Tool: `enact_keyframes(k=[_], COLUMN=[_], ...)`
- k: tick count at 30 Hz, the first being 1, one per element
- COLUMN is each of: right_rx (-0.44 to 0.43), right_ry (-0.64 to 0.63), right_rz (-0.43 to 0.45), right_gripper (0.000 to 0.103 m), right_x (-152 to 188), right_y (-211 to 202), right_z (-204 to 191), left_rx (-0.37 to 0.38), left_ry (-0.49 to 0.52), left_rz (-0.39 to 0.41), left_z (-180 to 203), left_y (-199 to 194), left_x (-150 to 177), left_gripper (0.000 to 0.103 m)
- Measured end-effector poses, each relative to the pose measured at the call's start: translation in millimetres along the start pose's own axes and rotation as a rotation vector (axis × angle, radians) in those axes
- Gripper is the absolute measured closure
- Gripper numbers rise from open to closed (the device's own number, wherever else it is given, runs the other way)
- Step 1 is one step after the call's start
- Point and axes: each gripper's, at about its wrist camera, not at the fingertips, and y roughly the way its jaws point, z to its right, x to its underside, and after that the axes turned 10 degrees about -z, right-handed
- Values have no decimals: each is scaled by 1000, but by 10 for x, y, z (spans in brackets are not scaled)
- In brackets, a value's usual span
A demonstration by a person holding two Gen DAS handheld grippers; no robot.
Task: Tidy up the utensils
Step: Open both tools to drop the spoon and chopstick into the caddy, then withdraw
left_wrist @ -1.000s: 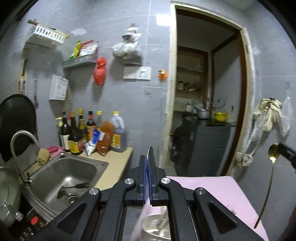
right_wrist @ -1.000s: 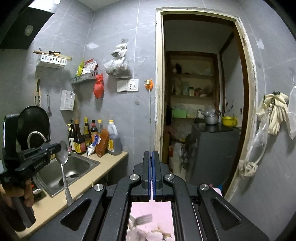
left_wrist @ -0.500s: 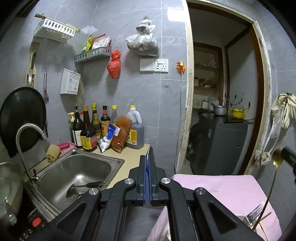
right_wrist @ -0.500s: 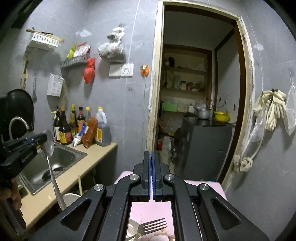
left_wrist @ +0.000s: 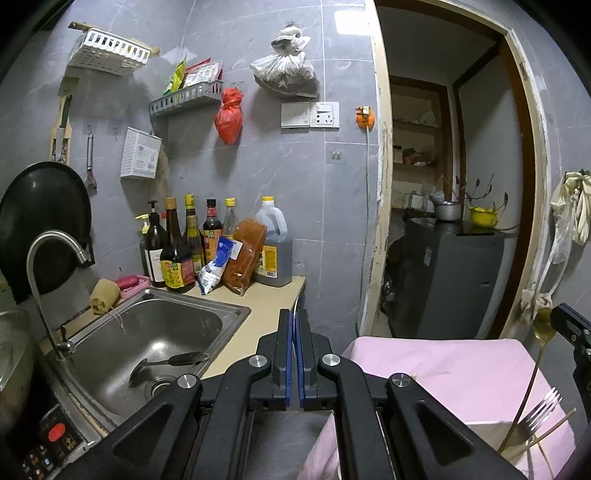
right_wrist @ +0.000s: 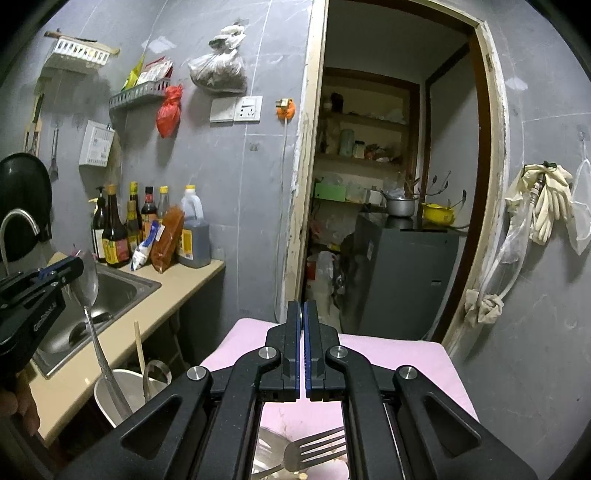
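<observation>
The left gripper pinches a silver spoon by its bowl, the handle hanging into the white cup. The right gripper pinches a gold spoon the same way. Neither is released yet; a fork lies below the right fingers.

**Dim kitchen, one overhead glare, heavy fisheye bend**

We see a dimly lit room under cool light from above; a bright patch of glare sits high on the grey wall tiles. The hanging bags and the wall shelf cast soft shadows down the wall. The doorway opens onto a darker room. Both views stay fairly sharp (no motion blur that we can spot), though straight lines bow and the corners go black.
</observation>
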Motion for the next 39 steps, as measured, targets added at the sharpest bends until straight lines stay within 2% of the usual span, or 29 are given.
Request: enact_keyframes(k=[8,13,19,21,25,29,30,31,33,37,38,39], right_rx=[-3,-40,-75,-79,-79,-69,-60,-54,-52,-19,-9,-2], right_ry=[13,41,67,79,95,114,121,129,157,183,191,196], right_rz=[-30,-49,-70,-67,-52,-28,-22,-17,7,29,37,43], right_gripper=[101,101,100,100,100,98,90,74,61,60,57,49], right_x=[65,83,130,135,116,83,82,87,94,106,119,121], right_y=[57,57,15,-35,-192,-397,-469,-522,-656,-894,-963,-1018], right_z=[10,69,130,163,236,346,391,429,528,705,759,799], left_rx=[11,68,172,183,233,255,260,266,277,310,319,327], left_ry=[58,85,63,56,10,1,5,8,11,31,37,40], left_rz=[26,-7,-99,-118,-133,-120,-117,-112,-97,-81,-80,-78], left_z=[133,162,83,66,-2,-9,2,9,29,103,124,141], left_y=[-49,-99,-100,-120,-218,-382,-434,-477,-600,-824,-872,-914], left_x=[129,148,149,153,128,96,83,72,57,34,34,31], left_gripper=[100,98,98,94,68,62,60,55,47,35,32,31])
